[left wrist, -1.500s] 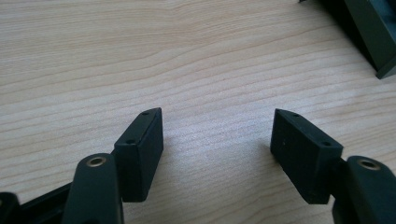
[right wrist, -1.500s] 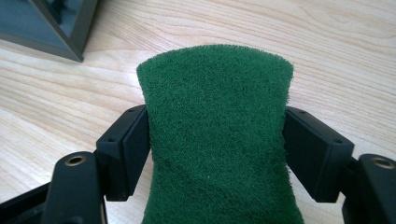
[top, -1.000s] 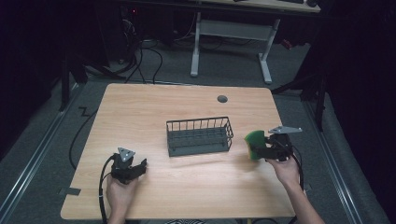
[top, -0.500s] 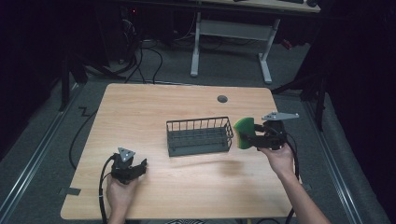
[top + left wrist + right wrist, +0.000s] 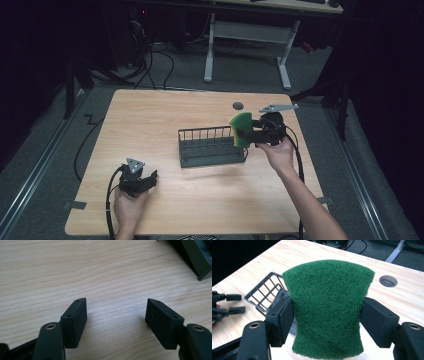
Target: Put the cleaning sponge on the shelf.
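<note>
- Clamping a green scouring sponge (image 5: pixel 327 307) between its two black jaws, the right gripper (image 5: pixel 250 134) is held above the table, at the right end of a dark wire basket (image 5: pixel 212 146).
- From the high view, the sponge (image 5: pixel 241 129) shows a yellow edge and a green face, and overlaps the basket's right end; whether it touches the wires cannot be told.
- In the right gripper view, the sponge's green face bulges toward the camera, pinched in at the sides by the jaws.
- The left gripper (image 5: pixel 148 181) sits low at the near left of the wooden table (image 5: pixel 150 120), in the person's left hand (image 5: pixel 129 205), well apart from the basket.
- Its jaws stand wide apart over bare wood in the left gripper view, holding nothing.
- A round grommet hole (image 5: pixel 238 105) lies in the tabletop beyond the basket.
</note>
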### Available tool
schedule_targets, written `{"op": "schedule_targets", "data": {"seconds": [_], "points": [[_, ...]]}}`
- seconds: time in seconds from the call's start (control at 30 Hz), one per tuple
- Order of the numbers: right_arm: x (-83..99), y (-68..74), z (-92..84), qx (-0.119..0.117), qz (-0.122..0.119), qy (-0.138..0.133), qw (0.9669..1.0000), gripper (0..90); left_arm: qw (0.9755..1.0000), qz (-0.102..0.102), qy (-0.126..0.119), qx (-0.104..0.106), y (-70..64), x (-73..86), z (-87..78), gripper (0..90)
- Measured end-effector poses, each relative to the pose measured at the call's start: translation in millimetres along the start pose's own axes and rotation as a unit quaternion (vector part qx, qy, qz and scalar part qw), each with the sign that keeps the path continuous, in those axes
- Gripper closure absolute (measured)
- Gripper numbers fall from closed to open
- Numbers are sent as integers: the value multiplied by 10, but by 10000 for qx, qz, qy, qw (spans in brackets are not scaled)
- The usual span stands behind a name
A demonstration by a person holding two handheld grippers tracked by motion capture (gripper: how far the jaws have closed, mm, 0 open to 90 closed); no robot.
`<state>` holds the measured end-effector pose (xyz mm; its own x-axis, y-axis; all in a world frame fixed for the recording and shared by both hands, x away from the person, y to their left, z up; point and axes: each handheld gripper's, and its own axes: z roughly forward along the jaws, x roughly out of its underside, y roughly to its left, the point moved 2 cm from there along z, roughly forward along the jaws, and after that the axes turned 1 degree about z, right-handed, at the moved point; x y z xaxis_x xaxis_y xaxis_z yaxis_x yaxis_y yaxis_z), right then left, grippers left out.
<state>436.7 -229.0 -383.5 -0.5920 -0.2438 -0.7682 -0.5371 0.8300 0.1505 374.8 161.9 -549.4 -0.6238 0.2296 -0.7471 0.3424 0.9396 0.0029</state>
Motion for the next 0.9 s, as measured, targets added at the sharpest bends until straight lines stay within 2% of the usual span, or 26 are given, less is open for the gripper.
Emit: {"op": "schedule_targets", "data": {"seconds": [0.17,0.23,0.4,0.67,0.9], "points": [[-61,41,140,13,57,33,10000,297,10000,0,-1,1,0,0,0,344],[-75,63,247,72,69,95,9999,297,10000,1,-1,4,0,0,0,343],[-68,97,378,189,82,172,9996,296,10000,3,-2,7,0,0,0,343],[-34,104,470,283,138,234,9992,296,10000,5,-2,7,-1,0,0,343],[-17,134,505,402,37,275,9988,296,10000,3,-2,7,-1,0,0,343]]}}
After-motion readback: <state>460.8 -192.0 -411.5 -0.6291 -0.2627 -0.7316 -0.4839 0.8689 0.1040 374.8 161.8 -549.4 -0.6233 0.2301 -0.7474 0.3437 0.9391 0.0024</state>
